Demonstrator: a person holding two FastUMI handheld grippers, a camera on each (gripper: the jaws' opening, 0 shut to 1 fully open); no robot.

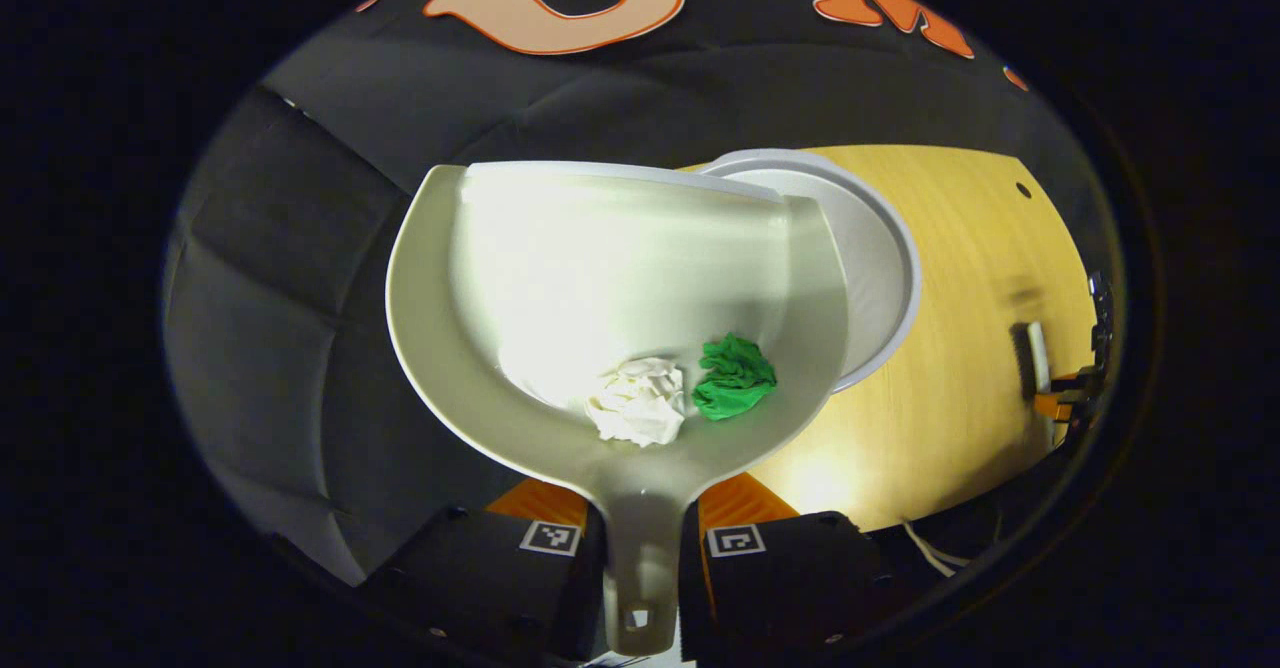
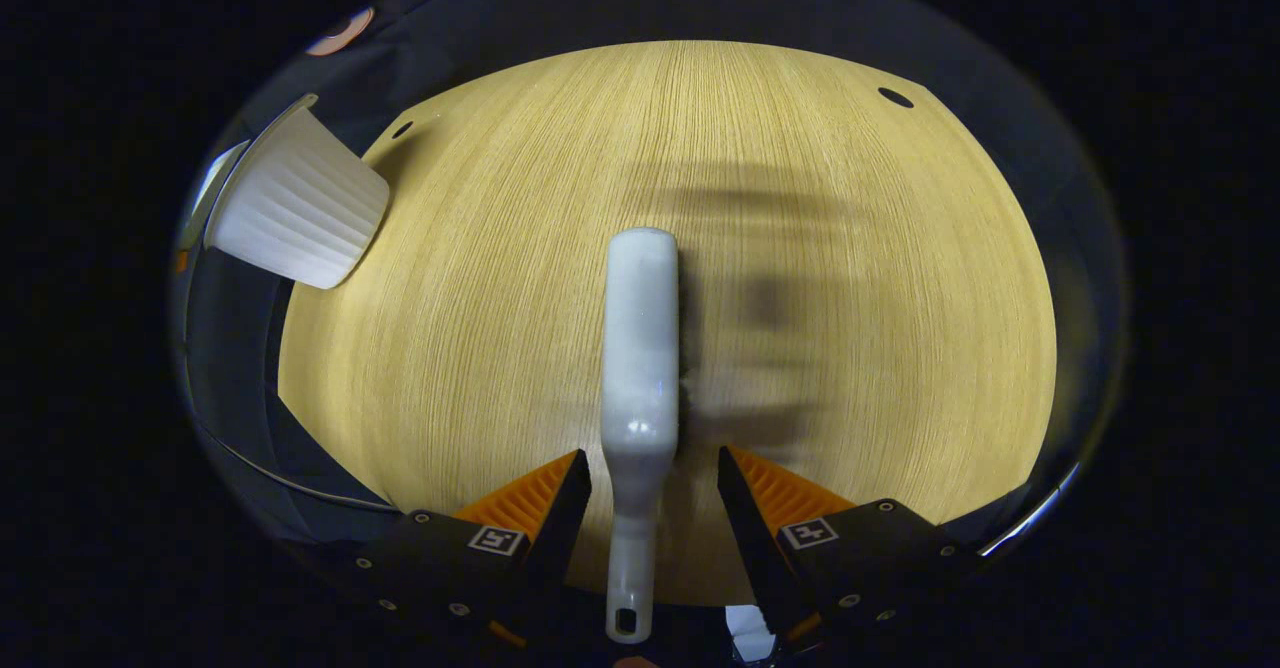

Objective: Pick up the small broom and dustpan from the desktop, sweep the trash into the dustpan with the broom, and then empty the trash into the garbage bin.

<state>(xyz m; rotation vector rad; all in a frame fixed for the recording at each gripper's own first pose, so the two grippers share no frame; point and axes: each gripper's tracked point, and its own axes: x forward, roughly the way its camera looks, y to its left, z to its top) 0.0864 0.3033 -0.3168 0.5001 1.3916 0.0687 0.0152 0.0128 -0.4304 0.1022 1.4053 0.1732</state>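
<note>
The left gripper [image 1: 640,538] is clamping the dustpan [image 1: 560,288] by its handle, both fingers pressing on the narrow stem. The pan is tilting forward, with a white paper ball [image 1: 638,403] and a green paper ball [image 1: 735,378] sitting side by side, touching, at the back of the pan near the handle. The pan's front lip is overlapping the near rim of the garbage bin [image 1: 880,268], whose round white mouth is showing just beyond and to the right of it. Past the bin, the wooden desktop [image 1: 960,278] is stretching away bare to its far edge, where the other gripper and the broom are showing small.

In the right gripper view, the right gripper [image 2: 645,508] is standing wide open, its fingers flanking the broom [image 2: 640,348] handle with a gap on each side, touching nothing. The broom is lying flat on the desktop [image 2: 480,328], handle toward the camera, bristles facing right and casting a blurred shadow. The bin [image 2: 295,203] is standing well apart at the far left corner, close to the desk's edge, with open wood lying all around the broom.
</note>
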